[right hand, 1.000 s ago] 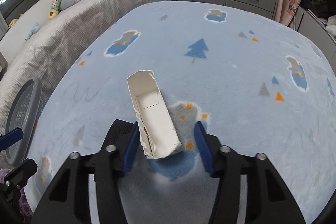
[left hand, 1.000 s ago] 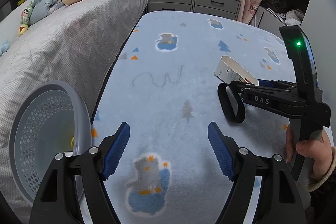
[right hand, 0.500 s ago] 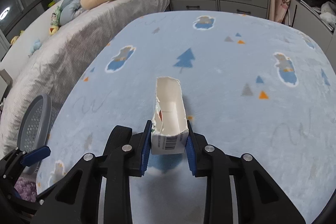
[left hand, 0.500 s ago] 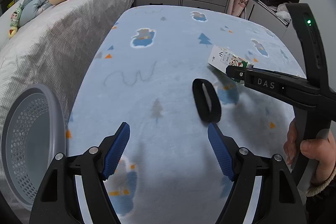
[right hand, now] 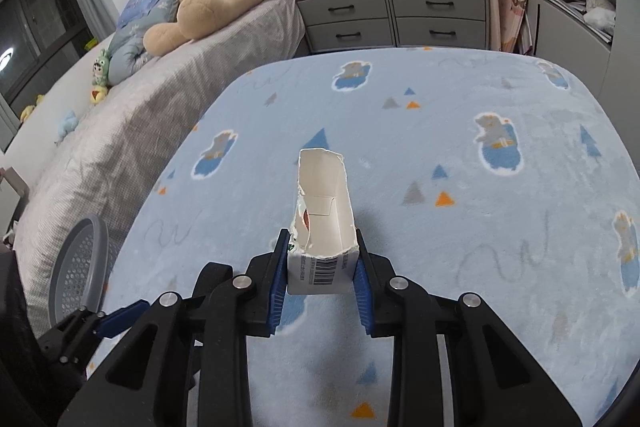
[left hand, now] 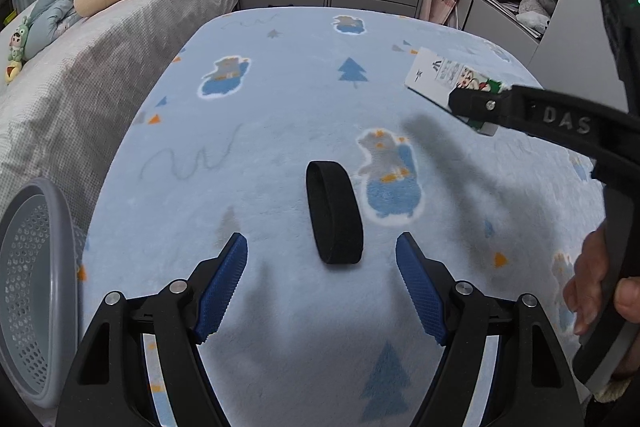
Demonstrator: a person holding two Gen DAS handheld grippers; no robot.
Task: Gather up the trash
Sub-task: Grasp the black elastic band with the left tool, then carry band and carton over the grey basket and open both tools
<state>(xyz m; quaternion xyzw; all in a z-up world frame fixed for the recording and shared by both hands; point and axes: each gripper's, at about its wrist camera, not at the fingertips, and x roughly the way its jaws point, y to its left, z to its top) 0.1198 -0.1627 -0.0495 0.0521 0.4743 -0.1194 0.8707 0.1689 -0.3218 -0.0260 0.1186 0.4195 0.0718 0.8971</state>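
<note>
Right wrist: blue patterned blanket [right hand: 460, 187] (grey drawers [right hand: 394, 15] behind).

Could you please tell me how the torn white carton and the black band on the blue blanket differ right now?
The torn white carton is clamped in the right gripper and lifted clear of the blanket; the black band lies loose on it, ahead of the open left gripper. The carton is a pale printed box with a ripped-open side; the band is a plain dark closed loop. Both sit over the same blanket.
</note>
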